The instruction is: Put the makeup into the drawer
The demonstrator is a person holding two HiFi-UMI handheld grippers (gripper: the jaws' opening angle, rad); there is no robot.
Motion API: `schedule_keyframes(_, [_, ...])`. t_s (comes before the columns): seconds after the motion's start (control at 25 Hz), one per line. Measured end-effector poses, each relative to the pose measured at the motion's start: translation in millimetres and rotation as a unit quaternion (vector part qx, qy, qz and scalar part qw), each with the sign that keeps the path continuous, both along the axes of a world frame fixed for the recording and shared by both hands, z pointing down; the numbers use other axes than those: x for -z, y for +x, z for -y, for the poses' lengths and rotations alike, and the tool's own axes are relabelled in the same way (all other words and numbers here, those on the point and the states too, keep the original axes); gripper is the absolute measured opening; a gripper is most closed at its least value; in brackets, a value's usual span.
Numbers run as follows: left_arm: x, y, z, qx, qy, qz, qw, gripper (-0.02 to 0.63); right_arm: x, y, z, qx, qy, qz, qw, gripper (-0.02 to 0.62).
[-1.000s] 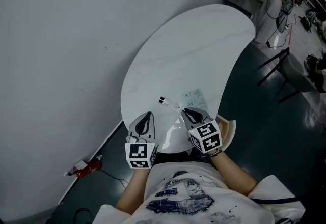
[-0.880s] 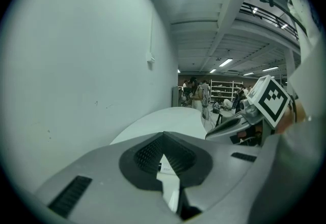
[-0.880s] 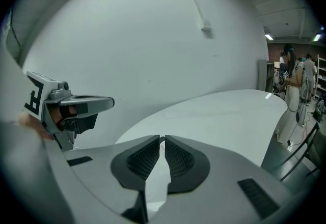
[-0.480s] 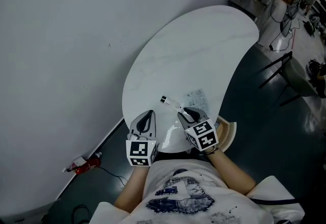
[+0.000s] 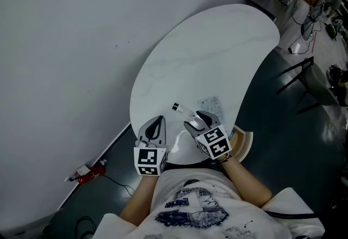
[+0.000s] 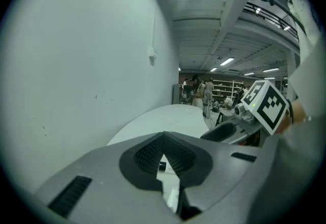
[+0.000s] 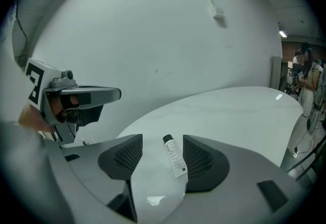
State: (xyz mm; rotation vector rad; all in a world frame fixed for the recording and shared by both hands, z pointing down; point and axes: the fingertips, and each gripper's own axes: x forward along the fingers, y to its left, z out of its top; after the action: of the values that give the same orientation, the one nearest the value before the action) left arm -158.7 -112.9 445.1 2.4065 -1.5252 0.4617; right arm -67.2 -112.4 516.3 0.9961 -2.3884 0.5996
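A small white makeup tube (image 5: 183, 110) with a black cap lies on the white oval table (image 5: 217, 42) near its front edge. My right gripper (image 5: 197, 119) is just behind the tube, and its jaws have just been opening. In the right gripper view the tube (image 7: 175, 158) lies on the table between the open pads (image 7: 202, 159), close to the right one, with the right gripper (image 7: 161, 151) not pressing on it. My left gripper (image 5: 157, 121) hovers to the left with its tips together (image 6: 163, 139) and holds nothing.
A flat printed sachet (image 5: 212, 105) lies just right of the tube. A light wooden piece (image 5: 243, 144), seemingly the drawer, juts out under the table's near right rim. A grey wall runs along the left. Dark chairs (image 5: 296, 77) stand beyond the table on the right.
My right gripper has moved forward and slightly left to the tube, and its jaws have gone from shut to open around it. The left gripper has stayed put.
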Motion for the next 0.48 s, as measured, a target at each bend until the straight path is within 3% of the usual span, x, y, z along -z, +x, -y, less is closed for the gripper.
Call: schedule_keyframes(0.48, [-27, -13, 26, 0.003, -0.032, -0.006, 0.9995, 0.047, -33, -18, 30, 0.034, -0.022, -0.039, 0.998, 0.252])
